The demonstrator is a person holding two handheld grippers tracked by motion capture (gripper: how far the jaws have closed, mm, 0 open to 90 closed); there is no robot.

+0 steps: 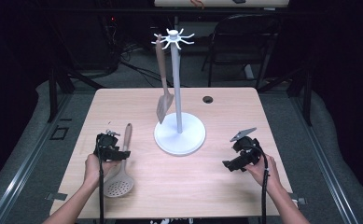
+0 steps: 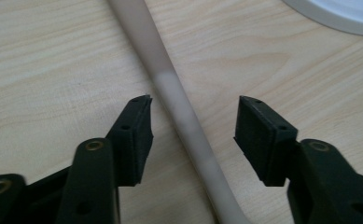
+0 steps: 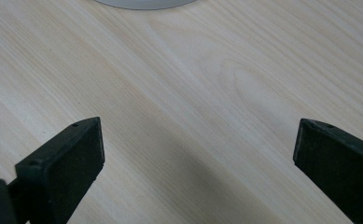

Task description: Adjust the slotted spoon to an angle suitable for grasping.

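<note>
A beige slotted spoon [image 1: 119, 184] lies flat on the wooden table [image 1: 216, 196] at the left, its handle [image 2: 170, 88] pointing away from me. My left gripper [image 1: 121, 153] is low over that handle. In the left gripper view [image 2: 193, 116] its jaws stand on either side of the handle with a gap on each side, so it is open. My right gripper [image 1: 229, 164] rests at the right of the table. It is wide open [image 3: 198, 140] over bare wood. A white utensil stand [image 1: 179, 135] rises in the middle, and a brown spatula [image 1: 163, 88] hangs from one of its top hooks.
The stand's round base [image 2: 342, 14] lies just right of the left gripper, and its edge [image 3: 142, 3] is ahead of the right gripper. A cable hole [image 1: 208, 99] sits at the table's far side. A dark chair [image 1: 244, 37] stands behind the table.
</note>
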